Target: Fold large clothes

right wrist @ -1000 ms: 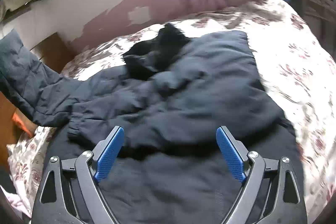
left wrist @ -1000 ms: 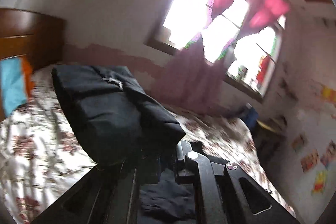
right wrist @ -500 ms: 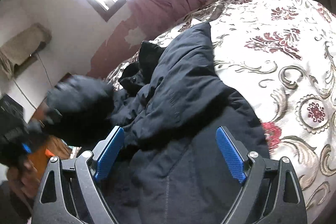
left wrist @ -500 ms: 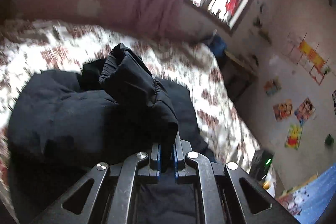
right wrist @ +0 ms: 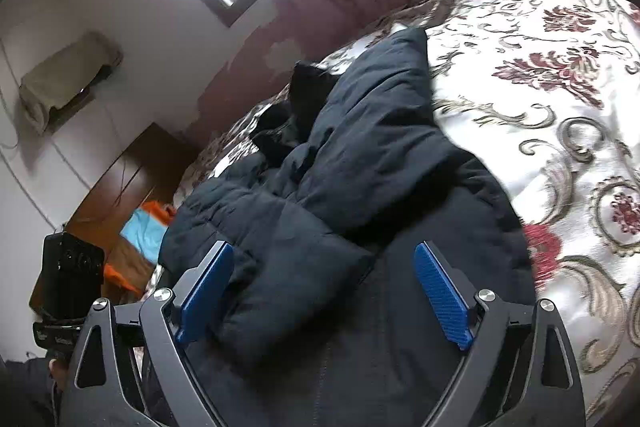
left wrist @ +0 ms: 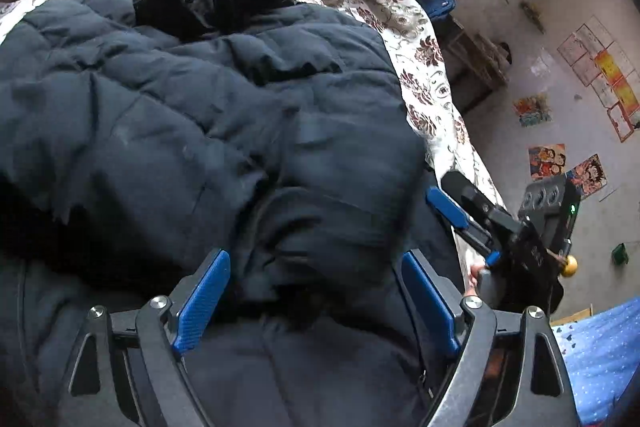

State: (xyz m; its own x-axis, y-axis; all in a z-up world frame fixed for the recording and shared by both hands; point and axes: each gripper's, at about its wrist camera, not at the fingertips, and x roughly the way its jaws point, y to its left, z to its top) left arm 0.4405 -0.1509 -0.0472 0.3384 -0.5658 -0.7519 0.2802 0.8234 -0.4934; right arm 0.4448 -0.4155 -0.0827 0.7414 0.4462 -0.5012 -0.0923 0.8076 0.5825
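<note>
Two tools (left wrist: 316, 301) (right wrist: 324, 295) spread above one jacket (left wrist: 200, 115).

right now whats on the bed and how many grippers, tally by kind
jacket: 1
bedspread: 1
grippers: 2, left and right, jaws open on both
total: 4

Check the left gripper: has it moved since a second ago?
Yes. The left gripper was shut on the jacket sleeve, facing the window; it has swung down over the bedspread and now stands open.
</note>
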